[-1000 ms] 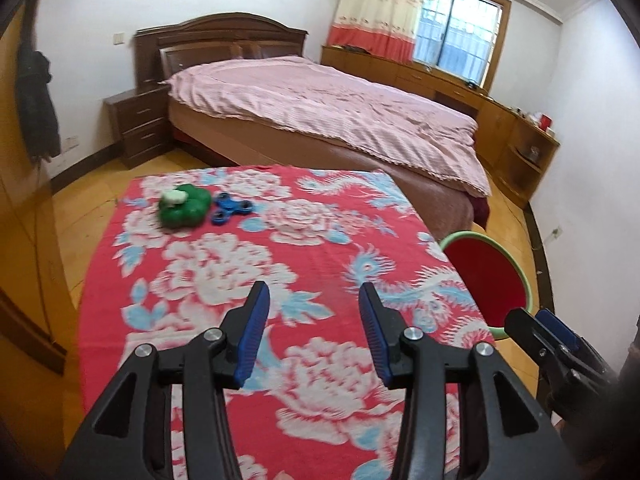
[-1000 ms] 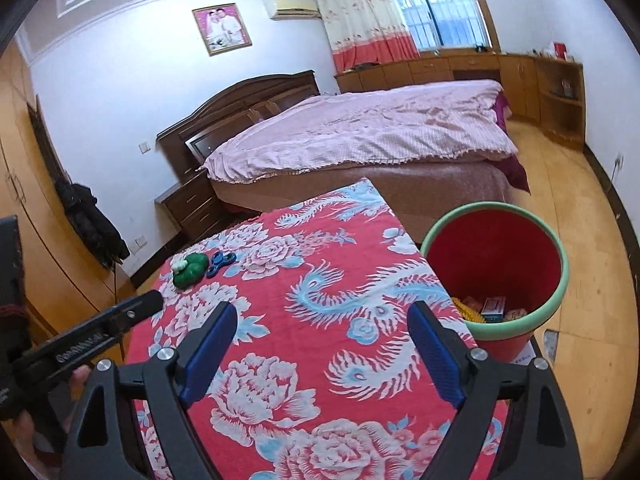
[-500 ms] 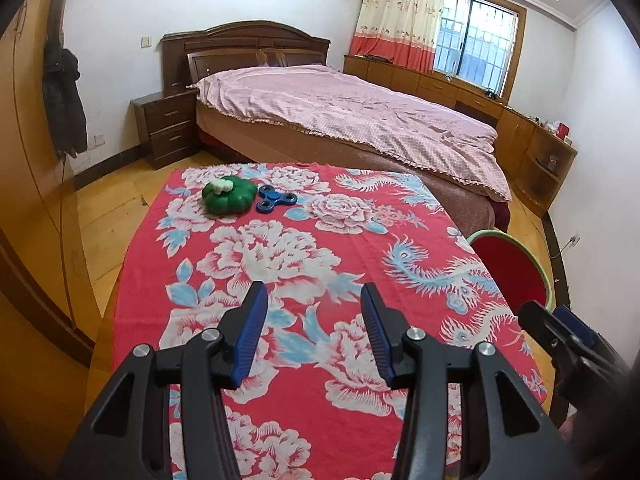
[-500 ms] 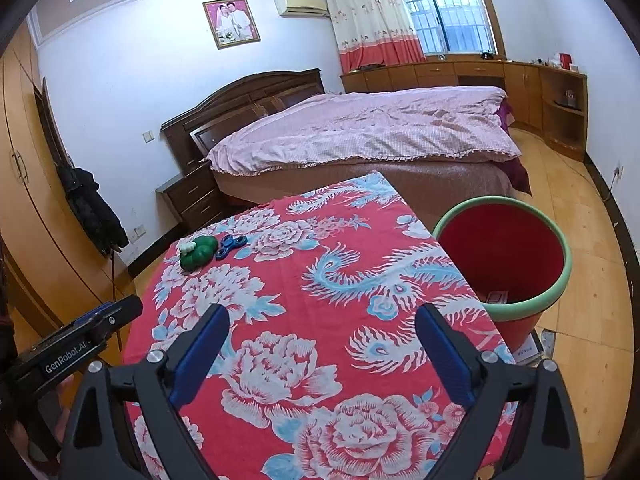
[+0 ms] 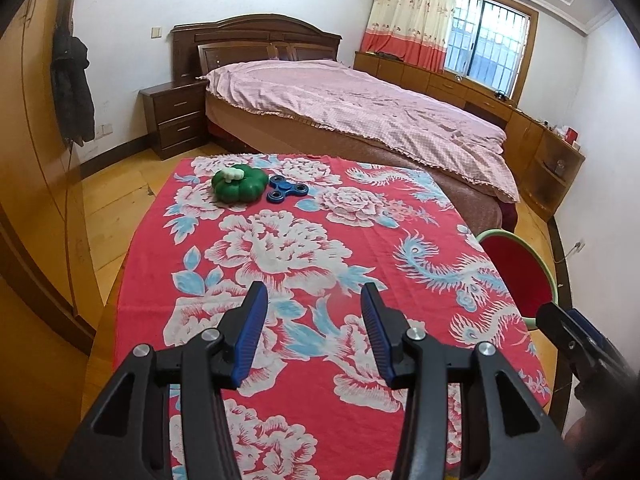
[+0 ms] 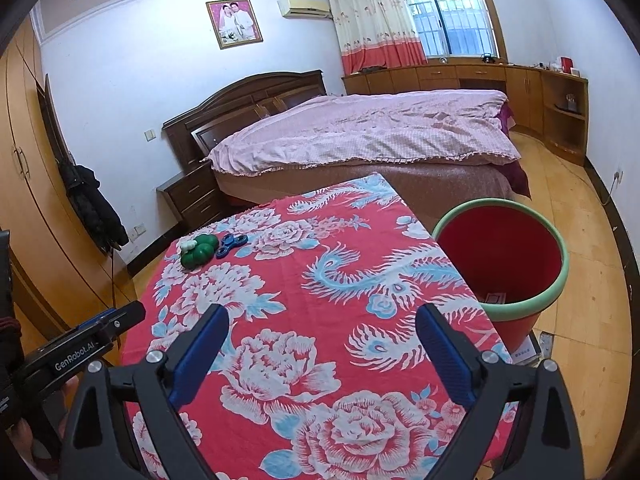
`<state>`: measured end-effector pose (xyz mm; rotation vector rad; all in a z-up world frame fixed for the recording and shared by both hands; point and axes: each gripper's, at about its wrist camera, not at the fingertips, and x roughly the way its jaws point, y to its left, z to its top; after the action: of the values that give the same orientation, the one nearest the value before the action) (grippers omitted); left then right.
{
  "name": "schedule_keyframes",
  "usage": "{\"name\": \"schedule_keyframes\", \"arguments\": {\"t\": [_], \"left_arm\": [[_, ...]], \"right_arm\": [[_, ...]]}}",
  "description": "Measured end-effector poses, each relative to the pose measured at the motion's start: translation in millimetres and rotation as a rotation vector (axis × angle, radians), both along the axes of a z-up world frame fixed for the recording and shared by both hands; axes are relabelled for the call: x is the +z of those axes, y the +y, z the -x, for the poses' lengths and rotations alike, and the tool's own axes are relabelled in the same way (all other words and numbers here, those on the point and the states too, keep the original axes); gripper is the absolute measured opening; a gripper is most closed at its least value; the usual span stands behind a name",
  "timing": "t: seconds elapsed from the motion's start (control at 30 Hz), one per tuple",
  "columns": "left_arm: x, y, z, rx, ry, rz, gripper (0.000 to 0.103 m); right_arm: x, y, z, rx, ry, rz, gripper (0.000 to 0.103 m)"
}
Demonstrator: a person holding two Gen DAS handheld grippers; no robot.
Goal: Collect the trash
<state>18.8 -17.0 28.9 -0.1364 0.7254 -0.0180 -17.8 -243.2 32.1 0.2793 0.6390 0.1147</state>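
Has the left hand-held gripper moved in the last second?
Yes. The left hand-held gripper has pulled back from the green pumpkin toy; more tablecloth shows between them.

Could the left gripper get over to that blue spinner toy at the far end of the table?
Probably yes. The left gripper is open and holds nothing, and only bare floral tablecloth lies between it and the blue spinner. The green pumpkin toy sits close beside the spinner, perhaps touching, so the fingers could bump it.

The table (image 5: 320, 240) is viewed by the left wrist camera from low above its near edge, facing the bed (image 5: 360, 120). The same tabletop (image 6: 300, 280) is viewed from its near right corner by the right wrist camera; both views share table, bed and bin (image 6: 520, 240).
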Motion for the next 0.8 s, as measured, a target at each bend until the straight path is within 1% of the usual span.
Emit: {"name": "schedule_keyframes", "arguments": {"t": [0.8], "left_arm": [[-3.3,-2.1,-2.7,-0.005,0.005,-0.015,0.049]], "right_arm": [[-3.3,-3.0,1.5,-0.003,0.014,-0.007,0.096]]}}
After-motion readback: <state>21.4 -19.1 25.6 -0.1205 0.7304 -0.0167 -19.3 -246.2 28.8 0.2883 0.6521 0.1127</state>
